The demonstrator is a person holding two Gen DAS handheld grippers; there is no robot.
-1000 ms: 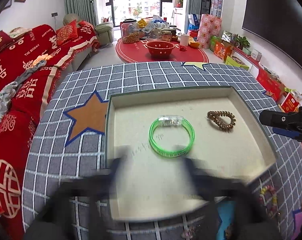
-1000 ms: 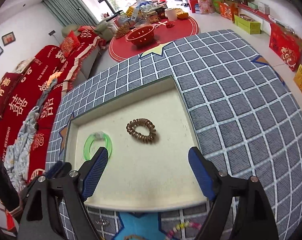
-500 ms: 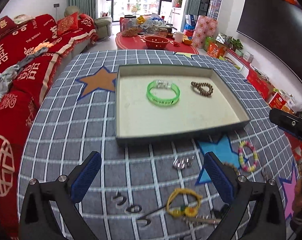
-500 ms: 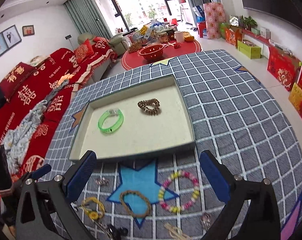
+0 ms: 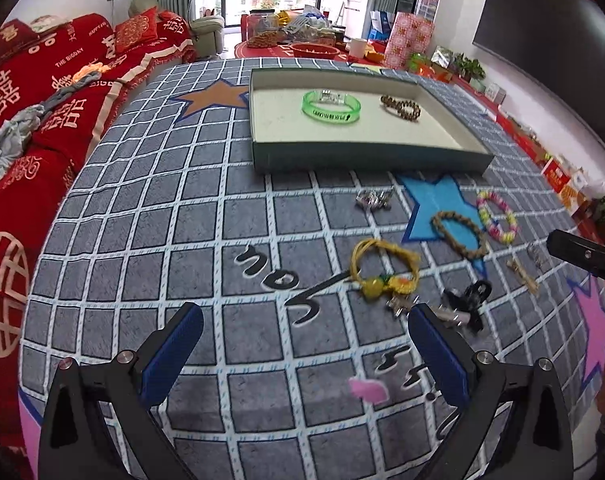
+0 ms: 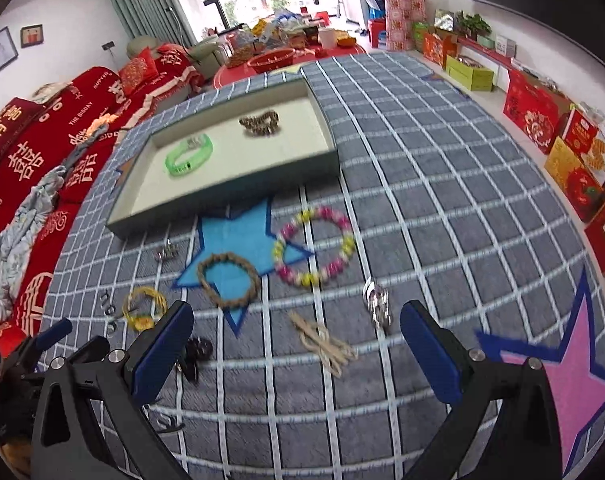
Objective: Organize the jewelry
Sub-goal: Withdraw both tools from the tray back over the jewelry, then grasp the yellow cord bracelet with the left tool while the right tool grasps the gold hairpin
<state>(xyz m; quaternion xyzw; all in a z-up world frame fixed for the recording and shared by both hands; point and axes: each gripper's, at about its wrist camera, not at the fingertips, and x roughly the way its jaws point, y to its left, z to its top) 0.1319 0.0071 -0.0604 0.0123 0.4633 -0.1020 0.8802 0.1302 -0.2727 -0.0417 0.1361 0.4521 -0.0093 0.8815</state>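
Note:
A shallow grey-green tray (image 5: 366, 158) (image 6: 230, 196) holds a green bangle (image 5: 331, 106) (image 6: 188, 155) and a brown coil tie (image 5: 400, 107) (image 6: 260, 122). On the checked cloth in front lie a pastel bead bracelet (image 5: 496, 216) (image 6: 312, 246), a braided brown ring (image 5: 458, 234) (image 6: 228, 284), a yellow cord bracelet (image 5: 384, 270) (image 6: 142, 308), a black hair claw (image 5: 464, 304) (image 6: 194, 354), silver clips (image 5: 372, 199) (image 6: 376, 306) and a straw bow (image 6: 322, 342). My left gripper (image 5: 304, 354) and right gripper (image 6: 296, 350) are open and empty above the cloth.
A red sofa (image 5: 42, 92) runs along the table's left. Red gift boxes (image 6: 574, 160) stand on the floor to the right. A red round table with a bowl and snacks (image 5: 302, 46) is behind.
Both grippers have pulled back from over the tray toward the table's near side. The loose jewelry in front of the tray has come into view. The bangle and coil tie stay in the tray.

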